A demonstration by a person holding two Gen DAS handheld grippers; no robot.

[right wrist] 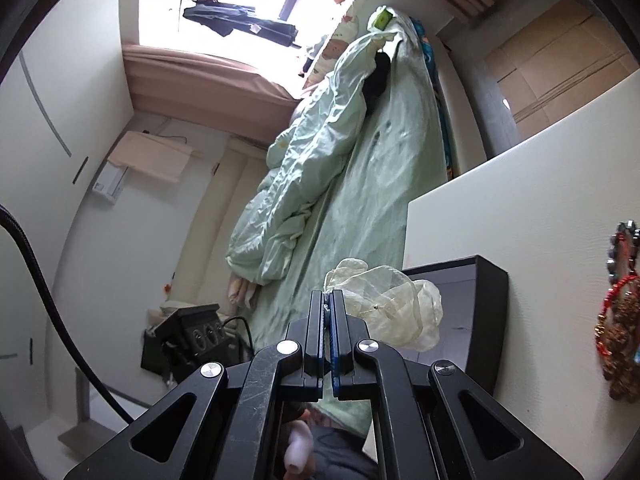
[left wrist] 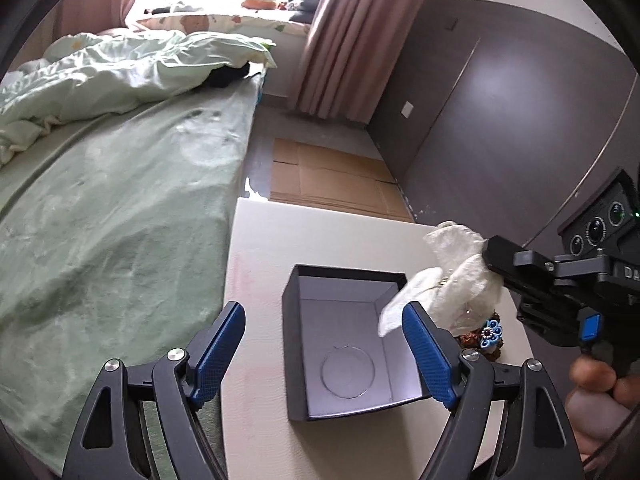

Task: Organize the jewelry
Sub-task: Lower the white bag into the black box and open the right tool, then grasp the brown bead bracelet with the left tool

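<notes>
A dark open box (left wrist: 344, 344) with a pale lining stands on the white table (left wrist: 260, 248); a thin ring-shaped bangle (left wrist: 347, 373) lies on its floor. My right gripper (left wrist: 490, 258) is shut on a sheer white pouch (left wrist: 452, 276) and holds it above the box's right rim. In the right wrist view the pouch (right wrist: 394, 304) hangs from the shut gripper (right wrist: 329, 300) beside the box (right wrist: 486, 320). My left gripper (left wrist: 324, 324) is open and empty, low in front of the box. Beaded jewelry with a blue flower (left wrist: 490, 334) lies right of the box.
A bed with a green sheet (left wrist: 120, 208) and a rumpled duvet runs along the table's left edge. Flattened cardboard (left wrist: 328, 180) lies on the floor beyond the table. Red and dark bead bracelets (right wrist: 620, 304) lie on the table (right wrist: 540, 208) in the right wrist view.
</notes>
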